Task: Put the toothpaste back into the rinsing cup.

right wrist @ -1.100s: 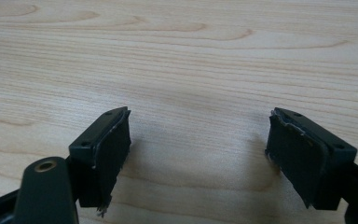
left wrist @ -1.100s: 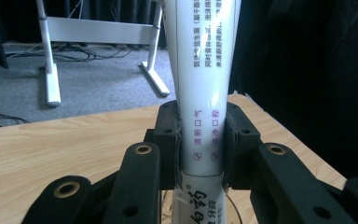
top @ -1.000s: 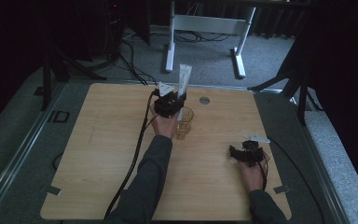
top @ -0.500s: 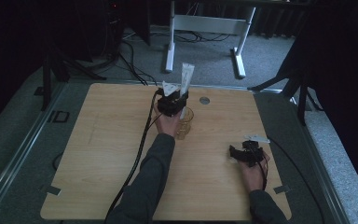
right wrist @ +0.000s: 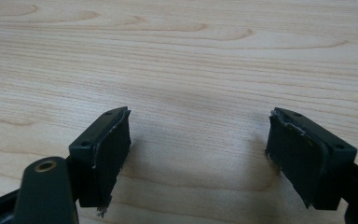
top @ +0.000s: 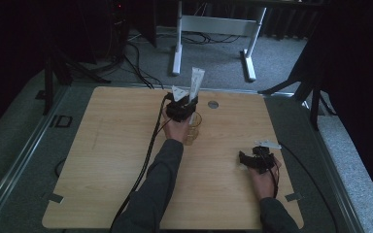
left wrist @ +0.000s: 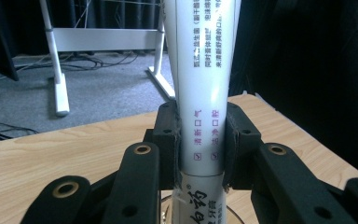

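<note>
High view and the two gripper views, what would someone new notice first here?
First, the white toothpaste tube standing upright, clamped between the jaws of the left gripper near the far middle of the wooden table, right over a clear glass cup. Next, the right gripper at the near right of the table, jaws wide open over bare wood.
</note>
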{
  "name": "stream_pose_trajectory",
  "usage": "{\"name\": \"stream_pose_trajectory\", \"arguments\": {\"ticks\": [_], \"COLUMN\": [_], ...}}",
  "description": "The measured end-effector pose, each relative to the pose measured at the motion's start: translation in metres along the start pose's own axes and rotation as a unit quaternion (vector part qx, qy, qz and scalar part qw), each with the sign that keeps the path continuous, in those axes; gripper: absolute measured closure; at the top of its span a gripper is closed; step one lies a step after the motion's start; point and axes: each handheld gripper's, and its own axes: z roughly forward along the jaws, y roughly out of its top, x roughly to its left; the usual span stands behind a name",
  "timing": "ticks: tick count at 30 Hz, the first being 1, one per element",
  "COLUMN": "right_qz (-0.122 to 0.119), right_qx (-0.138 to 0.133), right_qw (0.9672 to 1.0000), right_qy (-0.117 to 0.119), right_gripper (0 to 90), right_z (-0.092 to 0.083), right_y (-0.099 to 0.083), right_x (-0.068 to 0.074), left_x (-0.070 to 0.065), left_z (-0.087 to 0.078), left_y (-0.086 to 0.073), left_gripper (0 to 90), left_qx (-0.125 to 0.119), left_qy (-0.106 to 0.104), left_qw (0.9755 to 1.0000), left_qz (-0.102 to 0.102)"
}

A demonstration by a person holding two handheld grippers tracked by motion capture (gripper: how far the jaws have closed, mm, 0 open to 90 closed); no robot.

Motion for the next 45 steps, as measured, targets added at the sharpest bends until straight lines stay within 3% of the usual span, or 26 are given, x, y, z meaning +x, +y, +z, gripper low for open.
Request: {"name": "stream_pose_trajectory", "arguments": {"ticks": [14,16,27,30,35,37,38,45], "right_qz": [0.000,0.000,-0.001,-0.001,-0.002,-0.002,-0.002,-0.002], "right_qx": [0.000,0.000,0.000,0.000,-0.001,-0.001,-0.001,-0.001], "right_qw": [1.0000,1.0000,1.0000,1.0000,1.0000,1.0000,1.0000,1.0000], "right_qy": [0.000,0.000,0.001,0.001,0.001,0.001,0.001,0.001], "right_gripper": [21.3,21.3,21.3,21.3,21.3,21.3,21.3,21.3], "right_z": [0.000,0.000,0.000,0.000,0.000,0.000,0.000,0.000], "right_y": [0.000,0.000,0.000,0.000,0.000,0.000,-0.001,-0.001], "right_x": [0.000,0.000,0.000,0.000,0.000,0.000,0.000,0.000], "left_x": [0.000,-0.001,-0.003,-0.003,0.000,0.001,0.003,0.007], "left_z": [0.008,0.010,0.012,0.012,0.012,0.010,0.005,-0.008], "left_y": [-0.008,-0.010,-0.020,-0.027,-0.038,-0.042,-0.042,-0.035], "left_gripper": [69.9,69.7,68.1,66.9,65.0,61.4,59.7,51.9], "left_qx": [0.019,0.025,0.044,0.061,0.074,0.070,0.055,0.045], "left_qy": [0.003,0.006,0.005,0.006,0.005,0.002,-0.002,-0.010], "left_qw": [0.9997,0.9994,0.9983,0.9970,0.9965,0.9966,0.9977,0.9978], "left_qz": [0.014,0.024,0.037,0.047,0.040,0.043,0.040,0.048]}}
